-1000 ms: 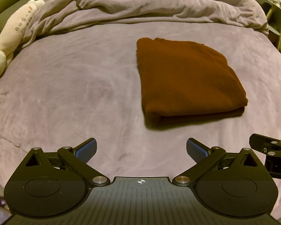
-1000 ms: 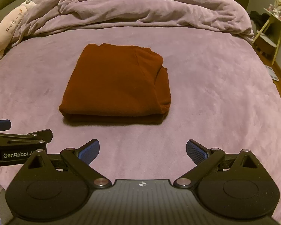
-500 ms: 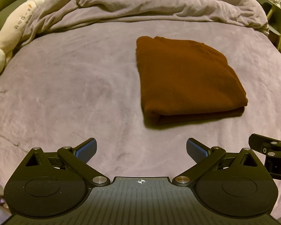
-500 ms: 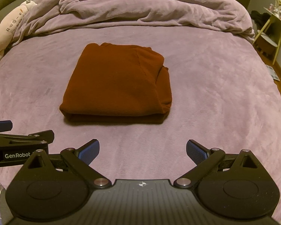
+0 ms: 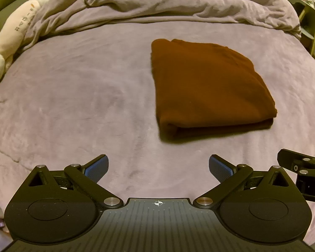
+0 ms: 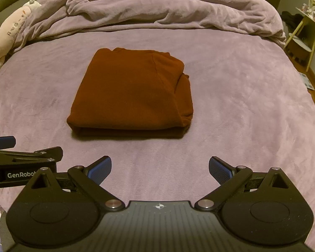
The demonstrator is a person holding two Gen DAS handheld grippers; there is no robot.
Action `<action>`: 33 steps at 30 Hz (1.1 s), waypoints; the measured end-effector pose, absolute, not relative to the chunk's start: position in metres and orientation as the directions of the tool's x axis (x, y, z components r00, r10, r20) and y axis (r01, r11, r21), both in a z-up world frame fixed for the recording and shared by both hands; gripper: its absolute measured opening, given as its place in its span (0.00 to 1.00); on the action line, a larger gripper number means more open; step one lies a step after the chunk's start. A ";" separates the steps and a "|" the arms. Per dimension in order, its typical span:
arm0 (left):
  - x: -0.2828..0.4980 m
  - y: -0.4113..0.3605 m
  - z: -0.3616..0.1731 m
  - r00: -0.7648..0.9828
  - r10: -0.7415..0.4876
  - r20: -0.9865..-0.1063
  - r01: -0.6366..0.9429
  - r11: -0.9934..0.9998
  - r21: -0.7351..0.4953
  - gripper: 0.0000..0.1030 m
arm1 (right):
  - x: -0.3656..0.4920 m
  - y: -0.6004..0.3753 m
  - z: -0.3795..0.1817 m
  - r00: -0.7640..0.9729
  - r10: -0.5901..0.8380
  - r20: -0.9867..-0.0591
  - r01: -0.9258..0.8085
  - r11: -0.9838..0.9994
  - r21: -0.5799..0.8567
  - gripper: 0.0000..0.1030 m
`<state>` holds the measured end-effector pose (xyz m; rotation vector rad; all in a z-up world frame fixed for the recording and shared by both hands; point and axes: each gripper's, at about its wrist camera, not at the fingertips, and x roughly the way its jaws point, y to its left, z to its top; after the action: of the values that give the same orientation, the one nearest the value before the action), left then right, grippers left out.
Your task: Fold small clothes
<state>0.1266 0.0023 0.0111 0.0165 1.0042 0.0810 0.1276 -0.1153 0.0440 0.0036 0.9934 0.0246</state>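
A rust-brown garment [image 5: 208, 88] lies folded into a neat rectangle on the purple bed cover [image 5: 77, 96]; it also shows in the right wrist view [image 6: 132, 94]. My left gripper [image 5: 158, 168] is open and empty, held near the bed's front, left of and short of the garment. My right gripper [image 6: 160, 169] is open and empty, short of the garment's near edge. Each gripper shows at the edge of the other's view: the right gripper [image 5: 300, 168], the left gripper [image 6: 21, 163].
A crumpled purple duvet [image 6: 157, 8] lies across the far side of the bed. A white plush toy [image 5: 8, 42] lies at the far left. A small side table [image 6: 306, 33] stands off the bed's right edge.
Almost nothing: both grippers stay open and the garment lies still. The views shift very slightly, as if both grippers drift a little.
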 end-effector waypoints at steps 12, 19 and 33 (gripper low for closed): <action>0.125 0.001 0.011 0.533 0.075 -0.843 -0.066 0.997 0.048 1.00 | 0.128 -0.115 0.045 0.546 0.026 -0.838 -0.022 1.000 0.017 0.96; 0.124 0.000 0.011 0.535 0.072 -0.842 -0.067 0.997 0.043 1.00 | 0.127 -0.113 0.044 0.546 0.028 -0.837 -0.022 1.000 0.018 0.96; 0.124 -0.003 0.010 0.534 0.064 -0.843 -0.065 0.997 0.035 1.00 | 0.128 -0.114 0.043 0.542 0.029 -0.840 -0.017 1.000 0.024 0.96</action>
<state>0.1239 -0.0025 0.0097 -0.0007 1.0050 0.0766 0.1282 -0.1144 0.0427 0.0129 0.9974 0.0276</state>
